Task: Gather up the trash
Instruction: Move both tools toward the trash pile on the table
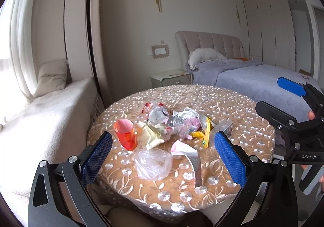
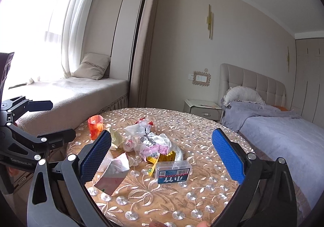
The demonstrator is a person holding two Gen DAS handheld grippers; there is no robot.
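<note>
Both tools, left (image 1: pixel 163 158) & right (image 2: pixel 162 158), are held wide, empty; orange cup (image 1: pixel 126 134) could be tipped w/ careless reach.

trash pile (image 1: pixel 174 123) on table (image 1: pixel 253 125) | cup (image 1: pixel 125 134) left | bed (image 1: pixel 263 77) behind right

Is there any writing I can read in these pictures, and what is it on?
"CenRobot.AI": on the left tongs, seen from the right wrist.
"UAS", roughly, seemingly mirrored: on the right tongs.
Large blue-label characters on the clear plastic box: upside down, not legible.
Its barcode digits: too small.
Wrapper print: blurred.
</note>
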